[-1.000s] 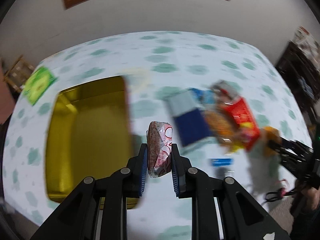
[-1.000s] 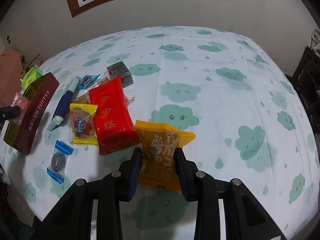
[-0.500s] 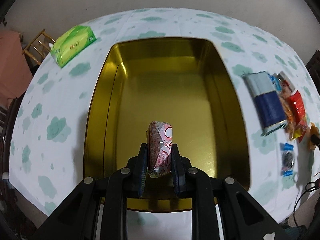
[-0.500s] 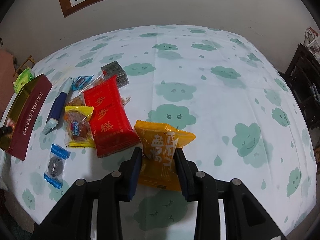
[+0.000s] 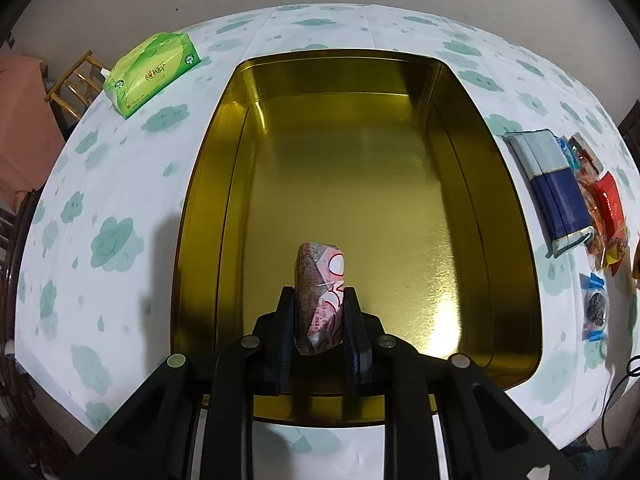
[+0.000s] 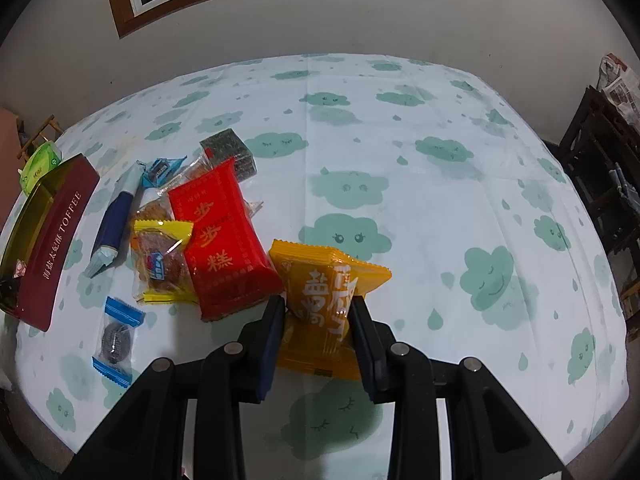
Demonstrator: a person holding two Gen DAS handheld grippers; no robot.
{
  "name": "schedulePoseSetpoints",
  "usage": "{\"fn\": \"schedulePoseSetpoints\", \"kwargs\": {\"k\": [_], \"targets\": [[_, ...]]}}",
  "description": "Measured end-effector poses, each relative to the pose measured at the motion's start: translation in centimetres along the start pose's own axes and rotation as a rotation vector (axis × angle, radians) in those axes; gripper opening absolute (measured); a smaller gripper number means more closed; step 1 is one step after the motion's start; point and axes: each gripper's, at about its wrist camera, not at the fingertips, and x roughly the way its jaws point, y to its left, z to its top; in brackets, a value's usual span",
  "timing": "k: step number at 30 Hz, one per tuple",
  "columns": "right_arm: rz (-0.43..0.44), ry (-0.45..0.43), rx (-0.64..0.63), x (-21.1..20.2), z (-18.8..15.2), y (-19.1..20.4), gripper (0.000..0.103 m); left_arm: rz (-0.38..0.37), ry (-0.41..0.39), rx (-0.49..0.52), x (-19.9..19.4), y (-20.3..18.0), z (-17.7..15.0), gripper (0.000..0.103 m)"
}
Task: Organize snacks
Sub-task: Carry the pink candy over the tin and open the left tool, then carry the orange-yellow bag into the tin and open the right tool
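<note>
Left gripper (image 5: pixel 319 334) pinches the pink snack (image 5: pixel 320 300) over the gold tin (image 5: pixel 504 216); I'd lower it near the floor, then release gently. Right gripper (image 6: pixel 316 334) clamps the orange packet (image 6: pixel 326 300).

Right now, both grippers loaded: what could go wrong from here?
1. The left gripper pinches the pink snack on edge above the gold tin; released there, it may tip or bounce on the bare metal floor.
2. The right gripper clamps the orange pack, whose corner touches the red pack; lifting may drag the red one.
3. The orange pack is pinched low, so it could fold or slip.
</note>
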Motion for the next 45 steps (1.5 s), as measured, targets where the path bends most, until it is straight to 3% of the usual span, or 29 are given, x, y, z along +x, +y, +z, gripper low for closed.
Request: {"fn": "schedulePoseSetpoints", "kwargs": {"k": [7, 14, 18, 20, 22, 28, 33, 39, 45], "targets": [[-0.007, -0.034, 0.0, -1.5, 0.6, 0.2, 0.034, 0.013, -0.006, 0.017, 0.0, -0.2, -0.1, 0.024], [0.002, -0.066, -0.025, -3.0, 1.5, 1.4, 0.034, 0.027, -0.037, 0.037, -0.6, -0.5, 0.0, 0.043], [0.025, -0.085, -0.049, -3.9, 2.1, 2.8, 0.034, 0.029, -0.063, 0.044, -1.3, -0.5, 0.2, 0.045], [0.048, -0.095, -0.068, -4.4, 2.4, 3.8, 0.034, 0.016, -0.086, 0.041, -1.9, -0.4, 0.2, 0.053], [0.069, -0.105, -0.095, -4.9, 2.7, 5.2, 0.034, 0.01, -0.114, 0.032, -2.8, -0.3, 0.2, 0.06], [0.145, -0.111, -0.193, -5.4, 3.2, 10.6, 0.034, 0.007, -0.189, -0.027, -5.7, 1.6, 0.4, 0.062], [0.257, -0.091, -0.269, -5.5, 3.3, 16.3, 0.034, 0.028, -0.222, -0.114, -7.2, 4.6, 0.0, 0.063], [0.379, -0.07, -0.366, -5.8, 2.8, 23.2, 0.034, 0.08, -0.219, -0.222, -7.5, 8.1, -2.0, 0.066], [0.425, -0.036, -0.444, -5.2, 1.8, 28.3, 0.034, 0.099, -0.19, -0.271, -6.8, 10.3, -3.7, 0.066]]}}
